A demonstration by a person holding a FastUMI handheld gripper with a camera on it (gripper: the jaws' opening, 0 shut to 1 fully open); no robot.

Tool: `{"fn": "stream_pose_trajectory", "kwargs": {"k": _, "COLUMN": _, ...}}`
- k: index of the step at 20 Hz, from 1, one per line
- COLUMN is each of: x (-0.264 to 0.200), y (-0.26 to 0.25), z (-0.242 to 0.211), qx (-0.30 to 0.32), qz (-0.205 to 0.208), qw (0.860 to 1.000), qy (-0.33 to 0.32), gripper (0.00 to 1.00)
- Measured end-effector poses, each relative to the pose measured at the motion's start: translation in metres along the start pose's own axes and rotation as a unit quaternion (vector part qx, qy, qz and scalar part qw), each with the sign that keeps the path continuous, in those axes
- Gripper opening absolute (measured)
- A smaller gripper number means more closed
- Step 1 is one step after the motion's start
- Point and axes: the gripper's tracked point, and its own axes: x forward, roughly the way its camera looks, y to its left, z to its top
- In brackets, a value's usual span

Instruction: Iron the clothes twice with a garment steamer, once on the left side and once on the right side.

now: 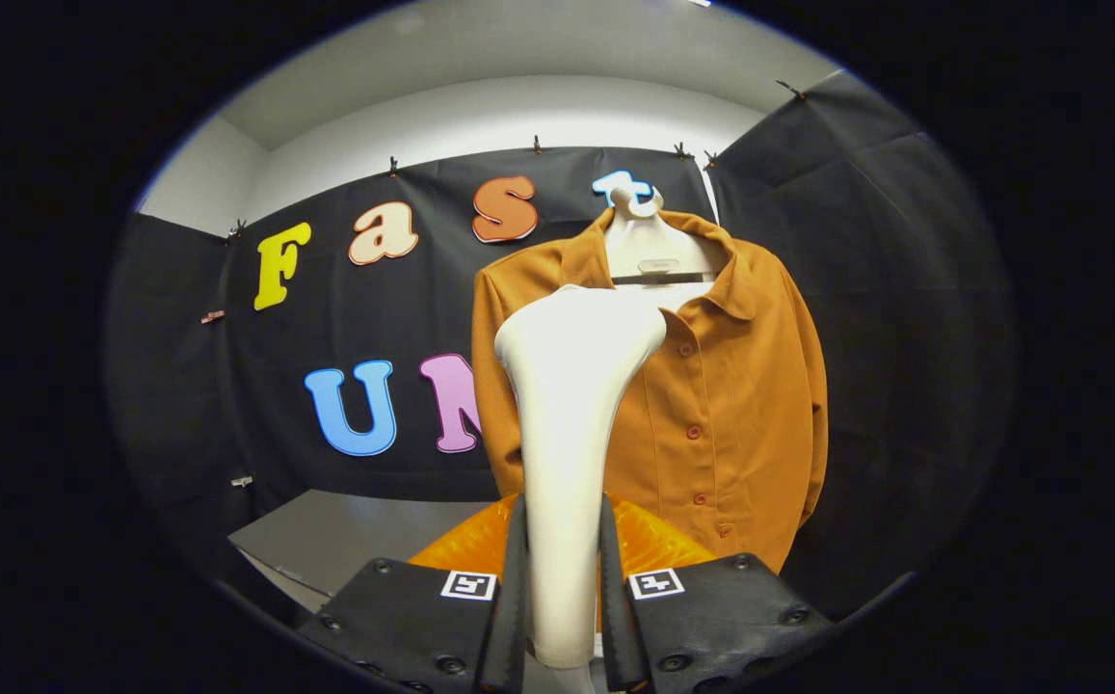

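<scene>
— What's the gripper (562, 578) doing?
— It's clamping both fingers on the white garment steamer (567, 424), head pointing up.
— And the shirt (711, 386)?
— It's hanging on a hanger (655, 255) just beyond the steamer.

Bright overhead light, sharp focus mid-frame; fisheye bends the edges (corners fall dark).
</scene>
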Motion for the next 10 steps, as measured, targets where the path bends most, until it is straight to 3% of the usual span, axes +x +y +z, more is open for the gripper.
{"fn": "stream_pose_trajectory", "kwargs": {"k": 10, "x": 0.068, "y": -0.032, "z": -0.061, "qx": 0.023, "qz": 0.039, "qw": 0.995, "qy": 0.084, "gripper": 0.35}}
